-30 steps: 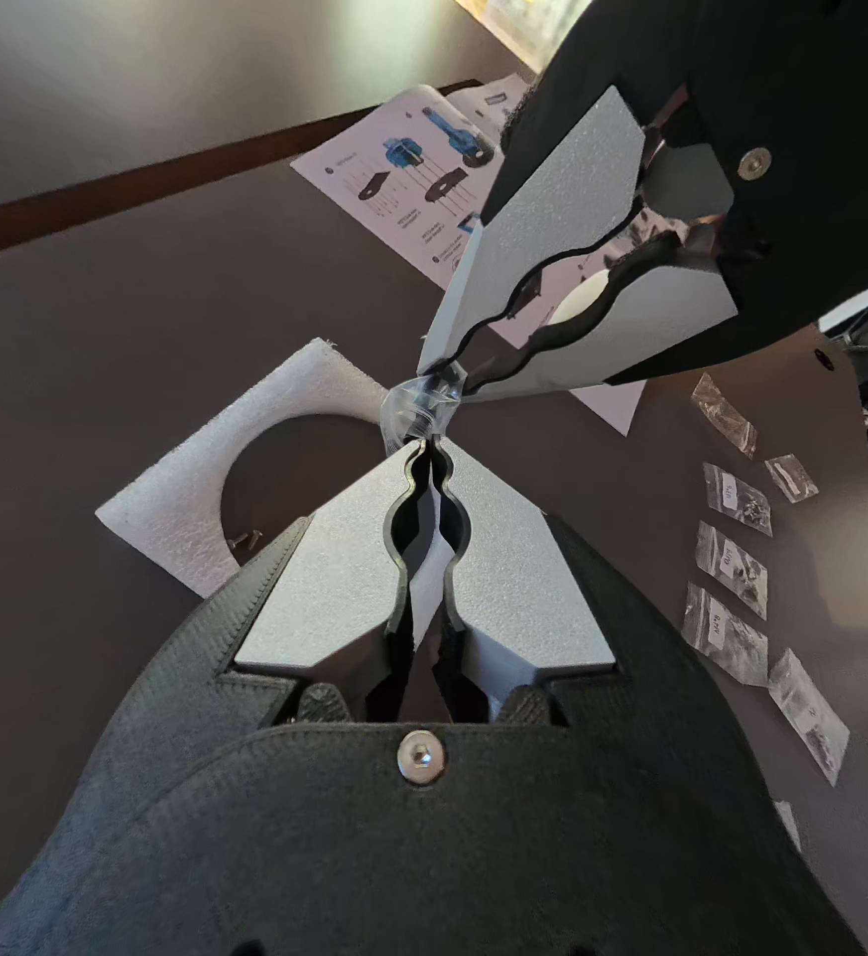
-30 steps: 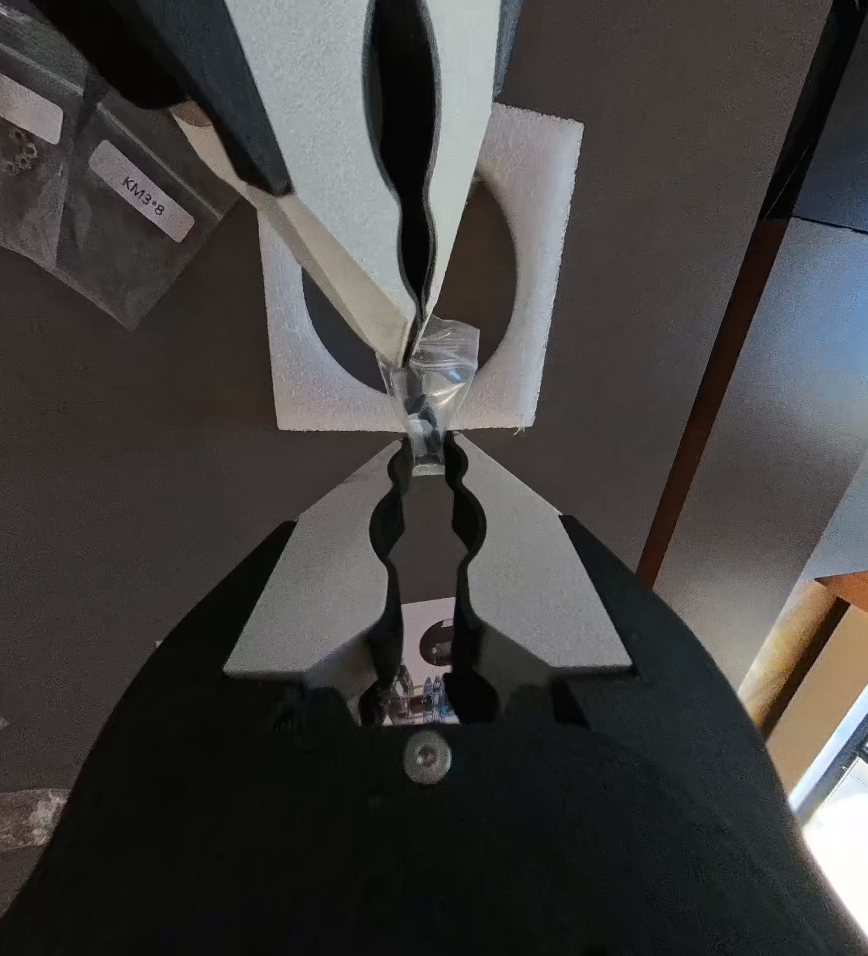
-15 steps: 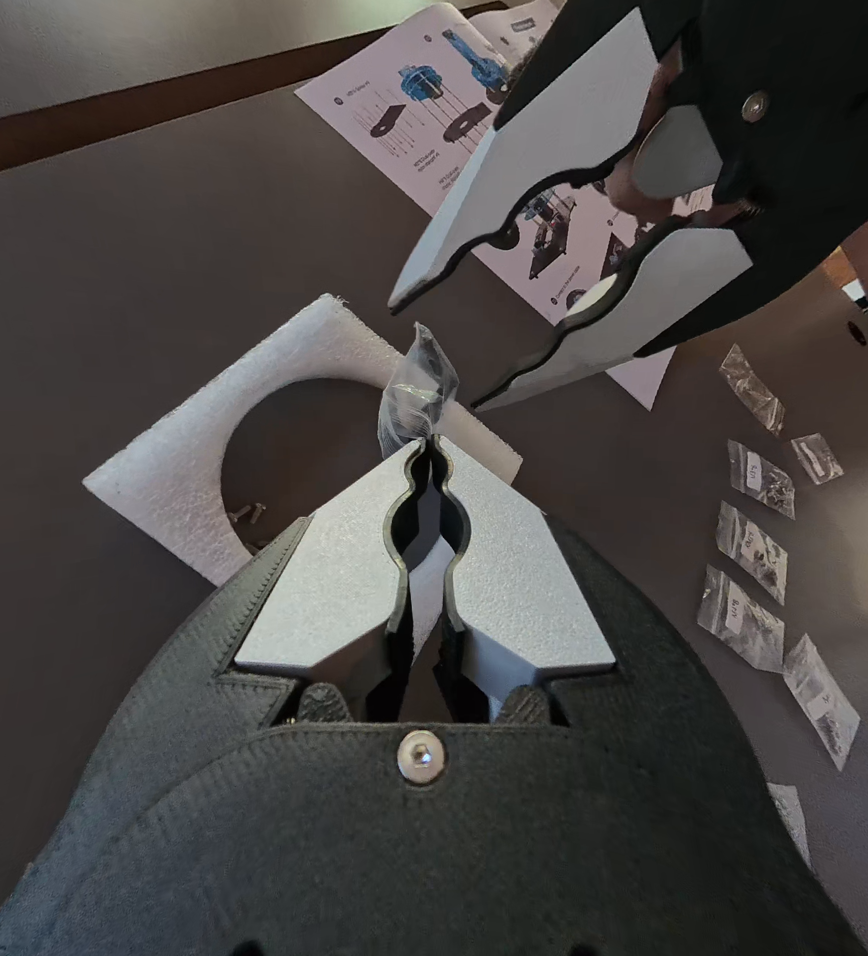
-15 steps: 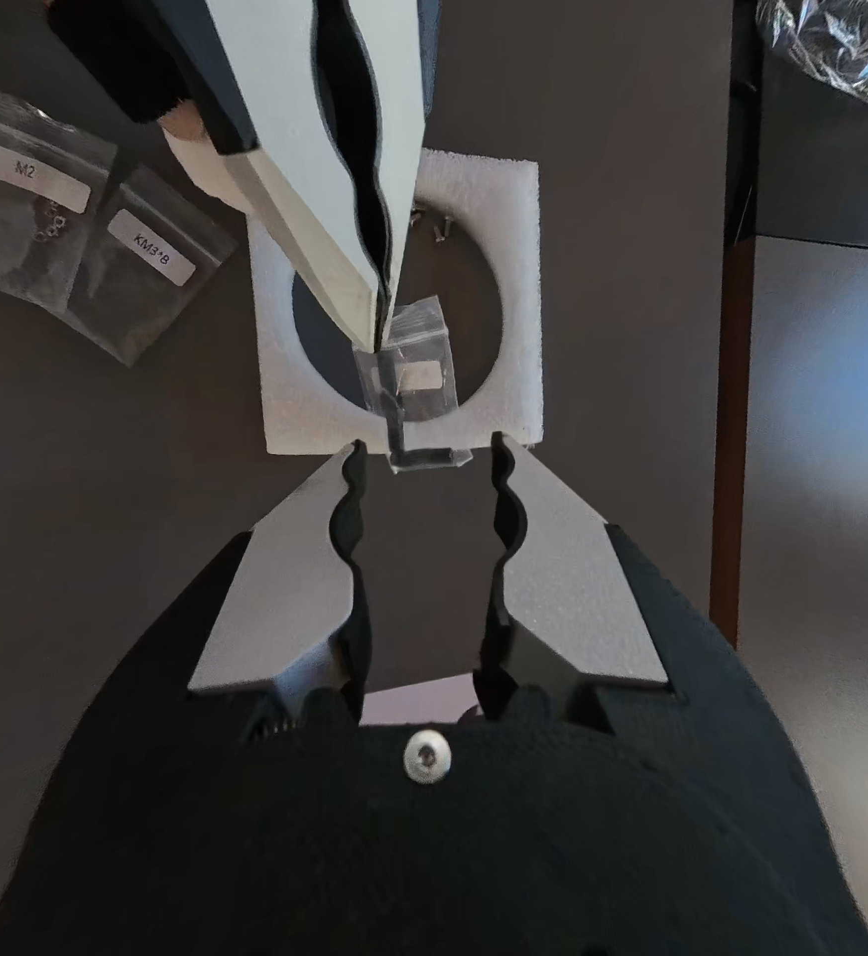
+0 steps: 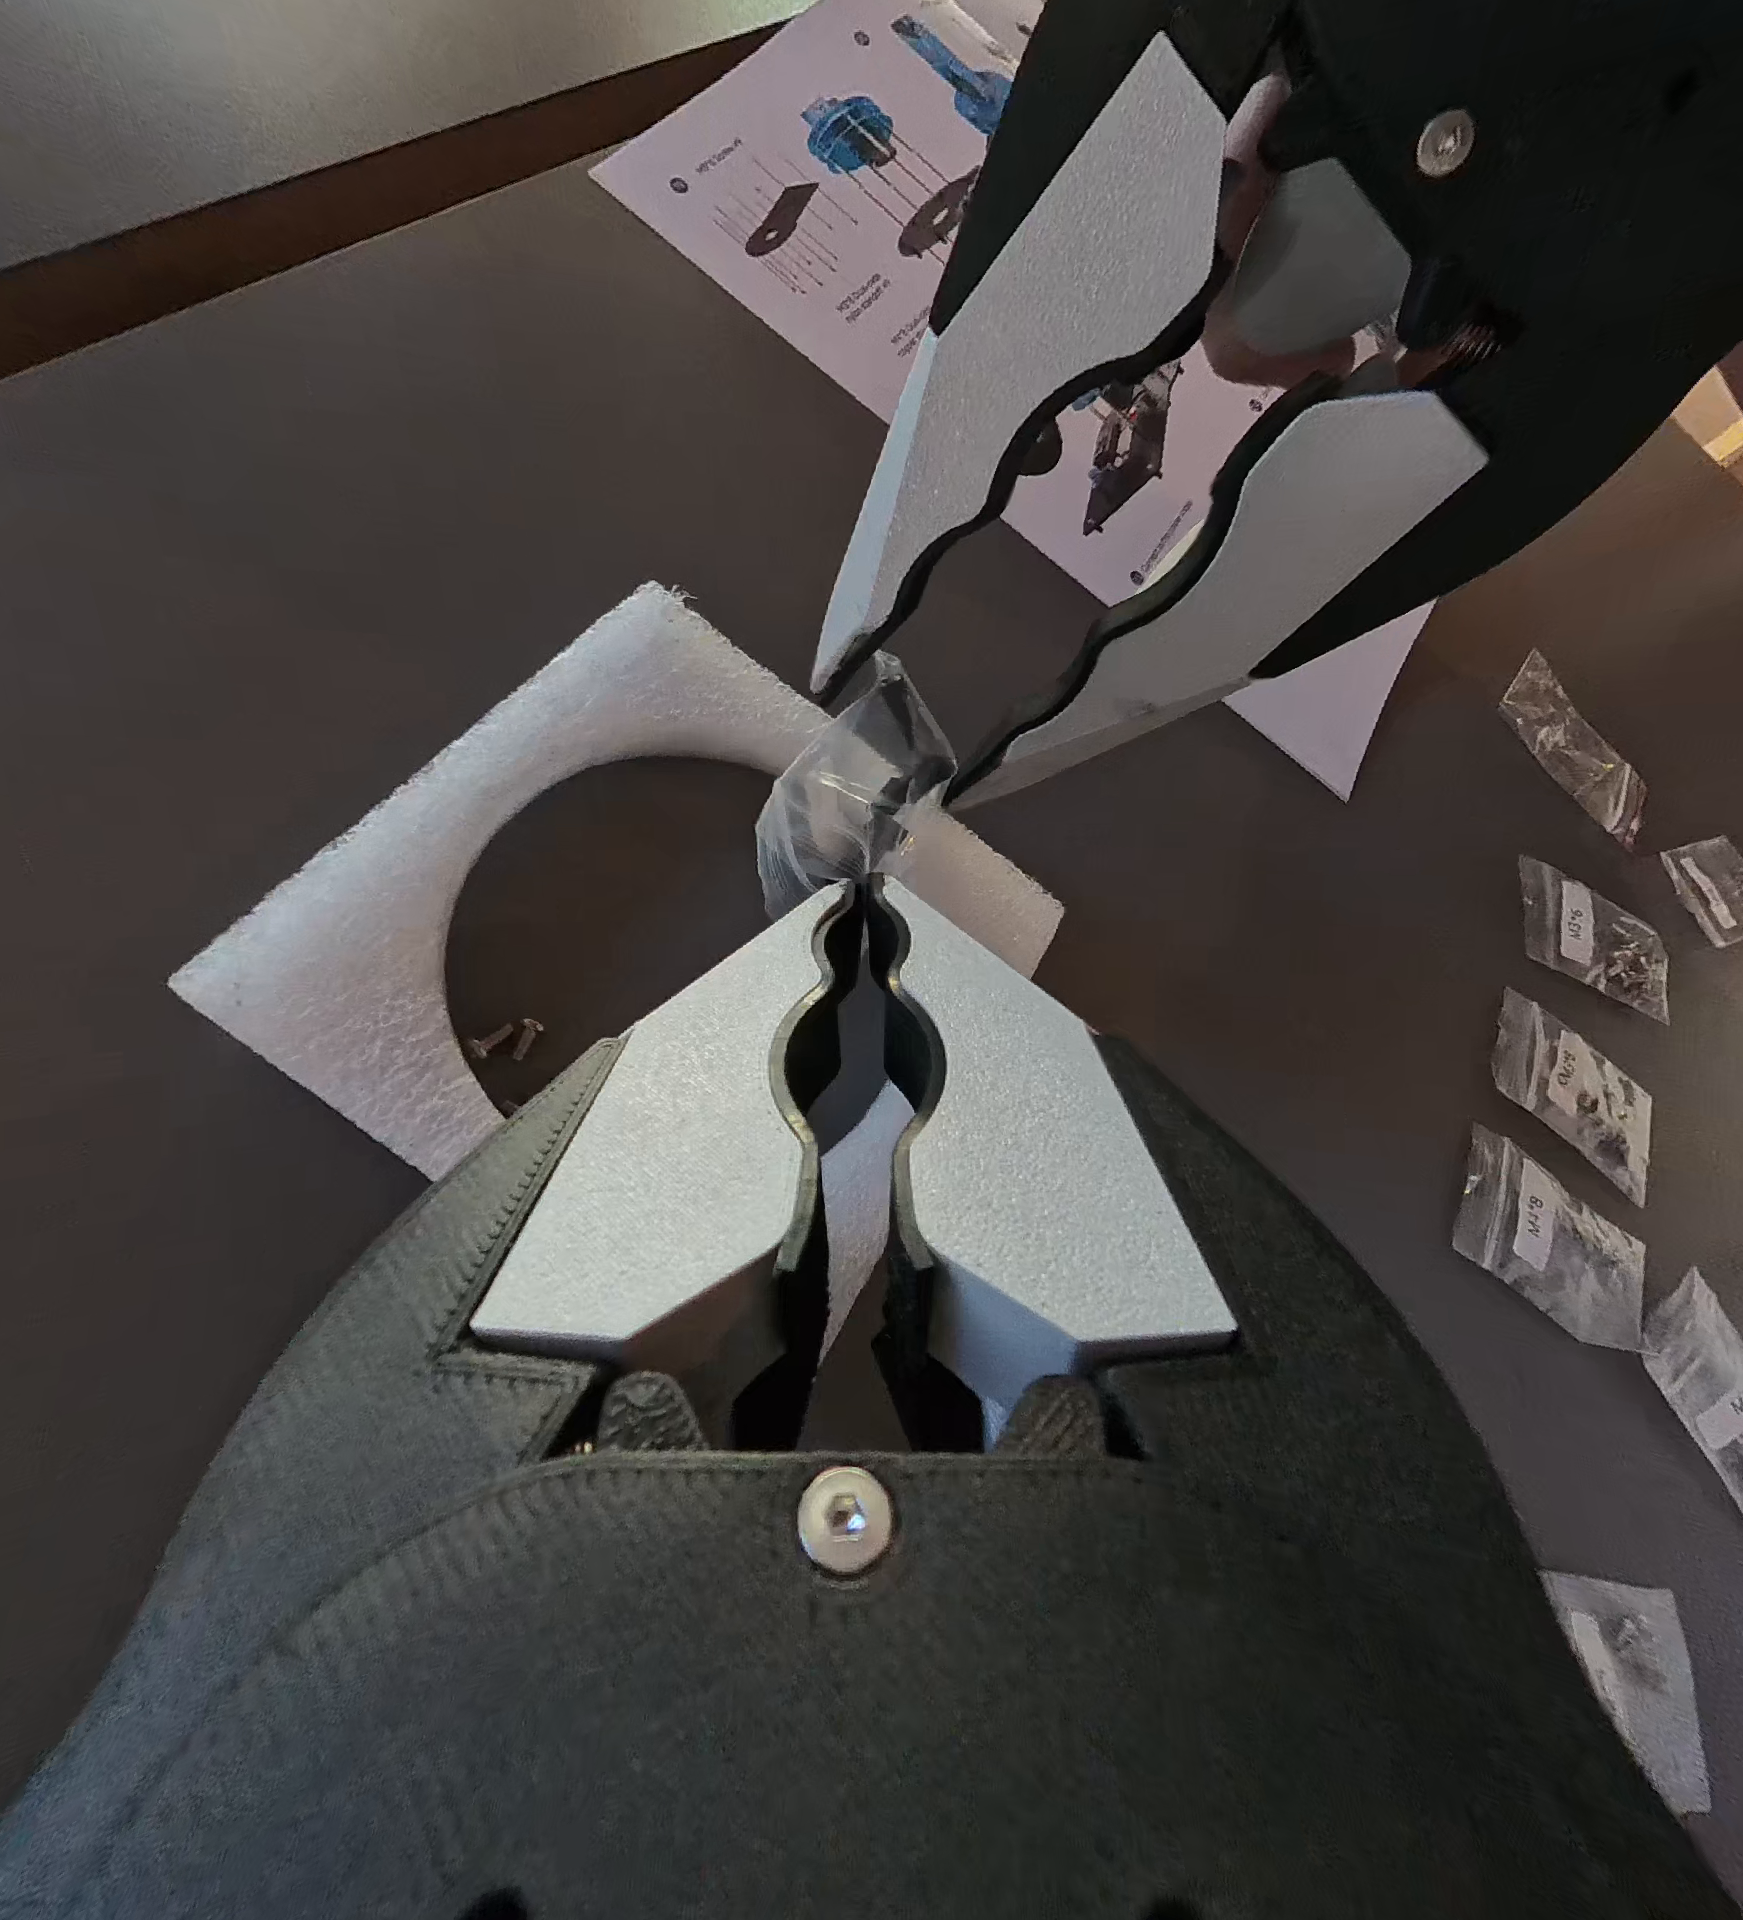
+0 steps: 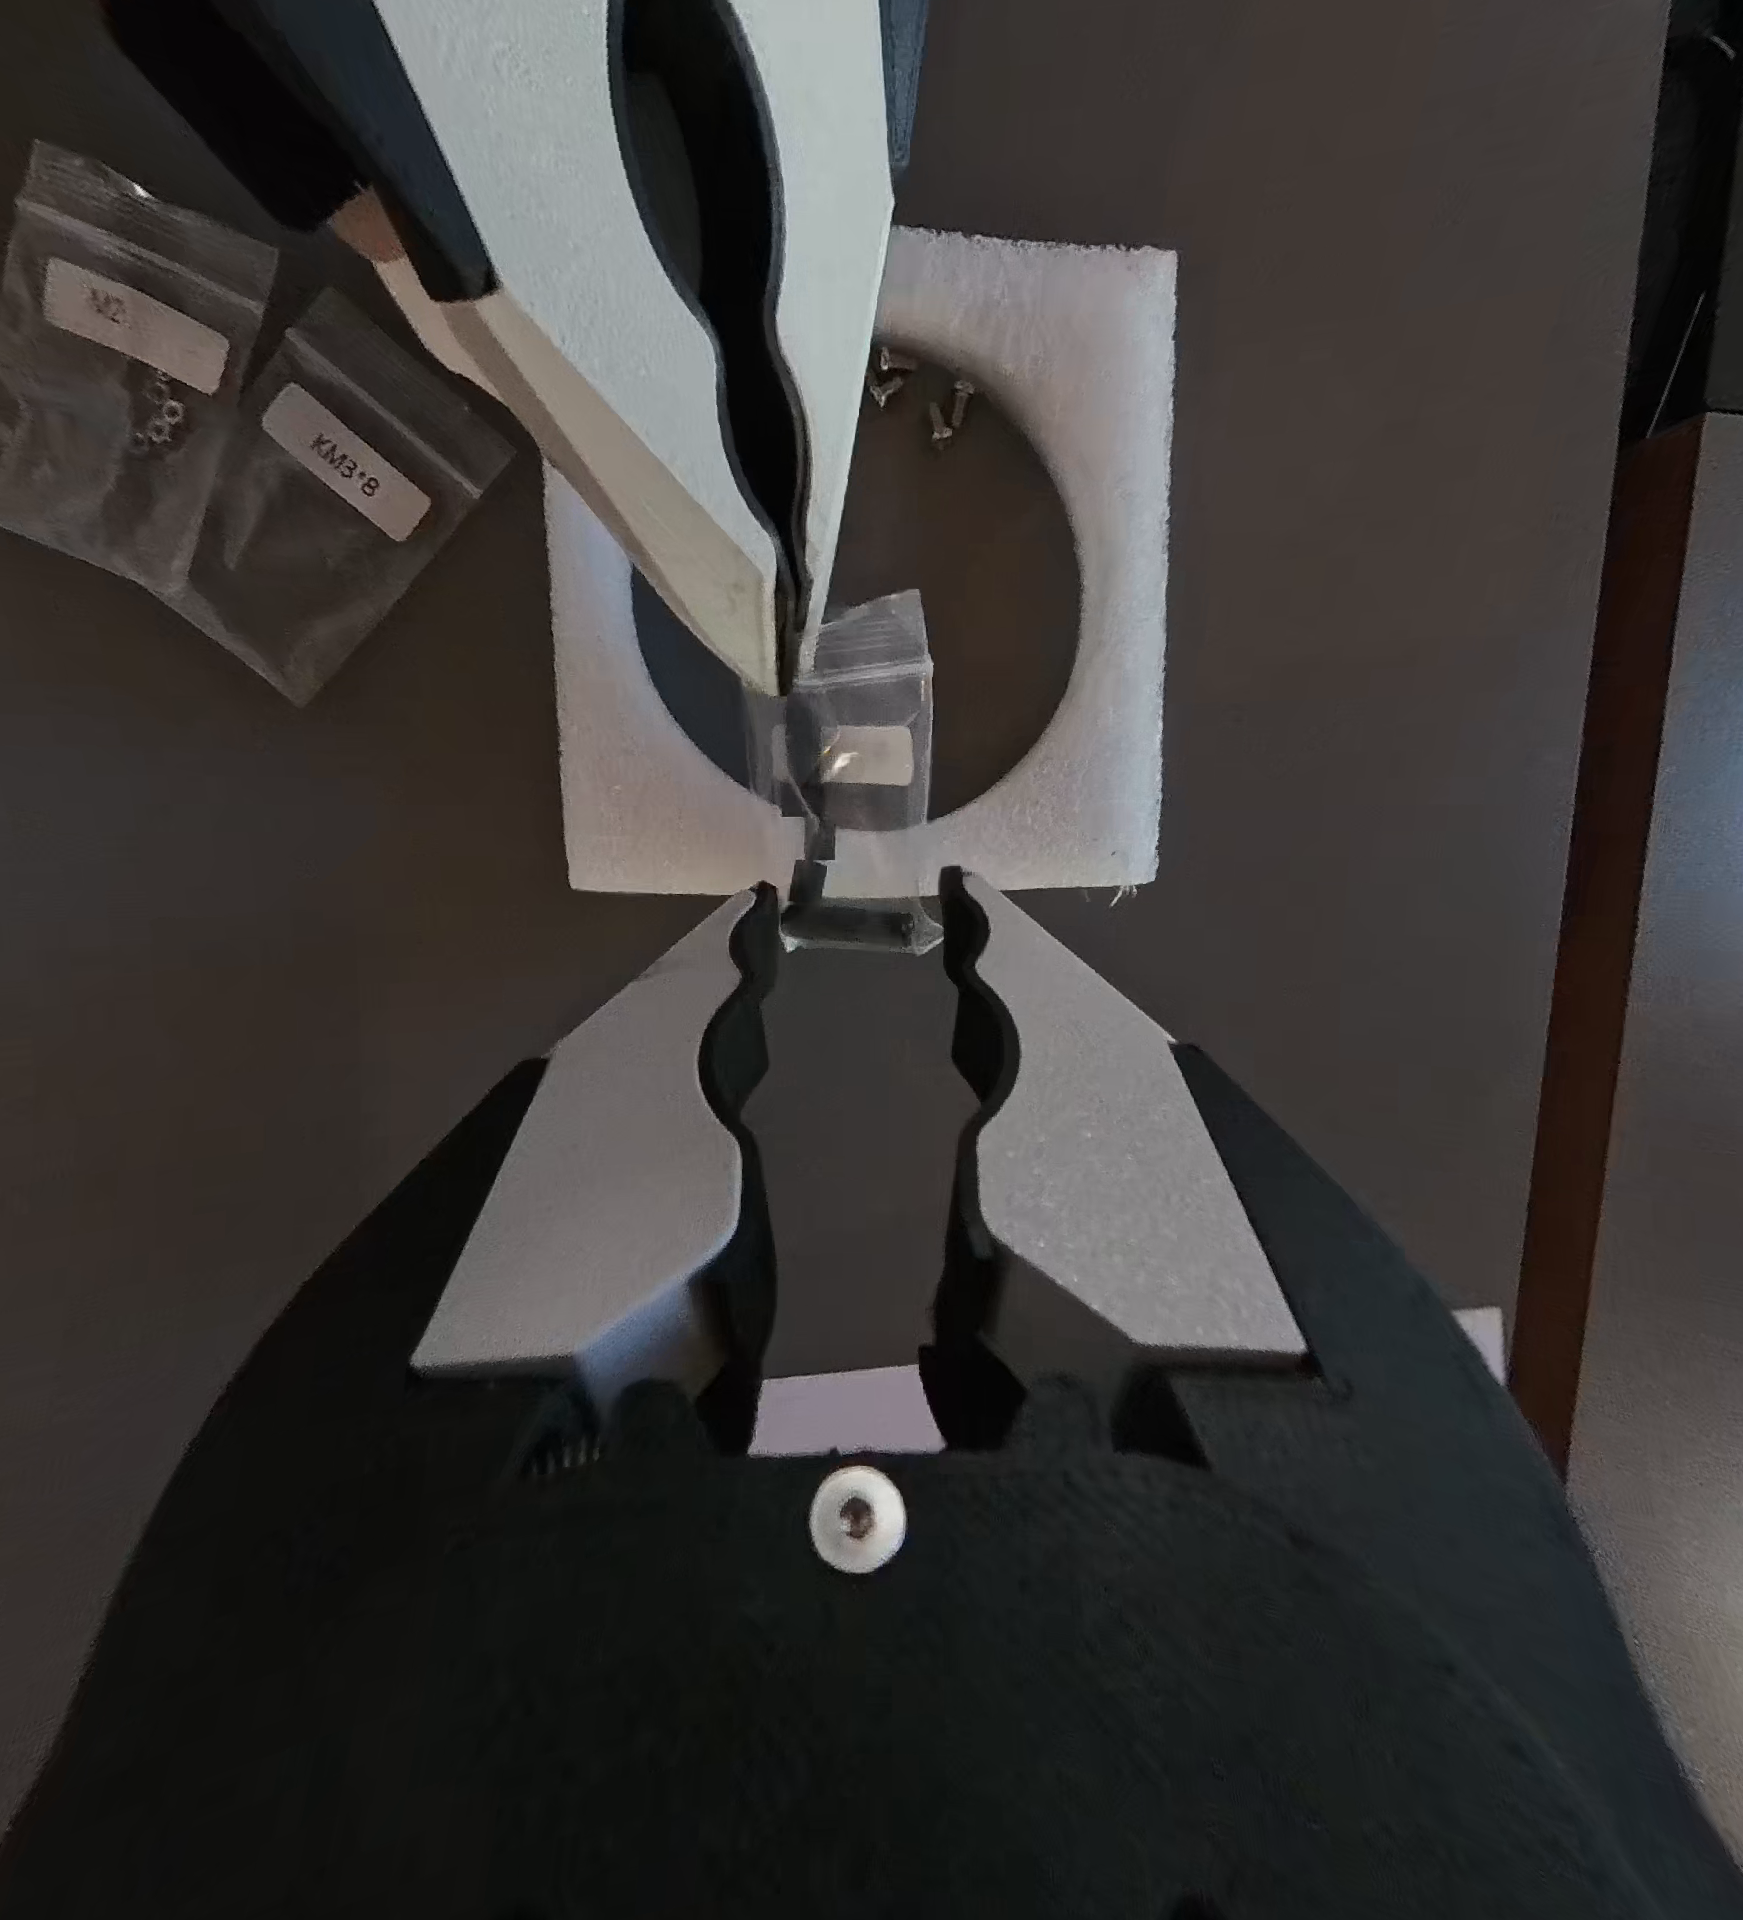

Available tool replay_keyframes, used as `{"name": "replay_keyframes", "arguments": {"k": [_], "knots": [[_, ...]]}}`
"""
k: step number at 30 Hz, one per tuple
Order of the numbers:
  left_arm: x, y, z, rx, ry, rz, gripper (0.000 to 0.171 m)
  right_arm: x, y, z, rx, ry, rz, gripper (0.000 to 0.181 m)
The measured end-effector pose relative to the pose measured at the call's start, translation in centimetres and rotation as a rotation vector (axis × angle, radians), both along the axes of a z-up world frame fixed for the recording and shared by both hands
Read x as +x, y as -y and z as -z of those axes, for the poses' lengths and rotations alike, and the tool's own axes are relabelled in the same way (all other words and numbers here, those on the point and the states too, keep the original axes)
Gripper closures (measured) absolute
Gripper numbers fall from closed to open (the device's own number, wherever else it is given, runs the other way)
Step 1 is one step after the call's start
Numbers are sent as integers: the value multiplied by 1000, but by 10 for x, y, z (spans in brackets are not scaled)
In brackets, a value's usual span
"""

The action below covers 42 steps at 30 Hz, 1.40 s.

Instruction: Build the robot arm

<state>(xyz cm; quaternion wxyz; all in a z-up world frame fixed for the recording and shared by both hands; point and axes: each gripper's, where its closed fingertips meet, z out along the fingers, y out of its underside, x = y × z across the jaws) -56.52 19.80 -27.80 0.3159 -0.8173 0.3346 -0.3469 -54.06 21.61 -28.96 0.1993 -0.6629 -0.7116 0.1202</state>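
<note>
Left gripper (image 5: 865, 883) clamped on small clear bag (image 5: 862, 784); right gripper (image 6: 859, 896) spread wide, straddling bag's far end above foam frame (image 6: 1106, 582).

Dim warm sidelight, soft shadows, wide-angle edge bending (slightly blurred periphery)

The small clear bag (image 5: 851, 800) sits directly ahead of the left gripper (image 5: 869, 885), pinched at its tips, and reaches forward between the parted tips of the right gripper (image 6: 859, 899), which faces it from the opposite side. Below the bag lies the foam square (image 5: 347, 935) with a round hole; loose screws (image 6: 924, 390) rest inside that hole, on the side far from the right gripper. To the left gripper's right runs a row of labelled bags (image 5: 1573, 1122); ahead and right lies a printed sheet (image 5: 773, 208).
</note>
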Motion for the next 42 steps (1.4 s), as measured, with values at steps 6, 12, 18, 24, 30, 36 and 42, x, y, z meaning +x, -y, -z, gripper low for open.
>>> {"name": "replay_keyframes", "arguments": {"k": [6,12,18,24,30,36,42], "knots": [[-1,2,-1,51,-5,10,171,6,-5,-3,-328,-141,257,139],[0,4,0,100,-28,28,171,9,3,3,-607,-250,406,155],[0,4,1,89,-29,28,171,2,12,-5,-687,-335,364,168],[0,4,0,86,-23,24,171,1,9,-16,-780,-445,383,179],[1,4,0,83,-21,20,171,2,4,-10,-757,-449,416,181],[-3,3,-6,29,32,-24,163,6,-1,-20,-730,-499,424,181],[-24,1,-35,49,139,-107,162,14,-8,-26,-614,-465,450,181]]}}
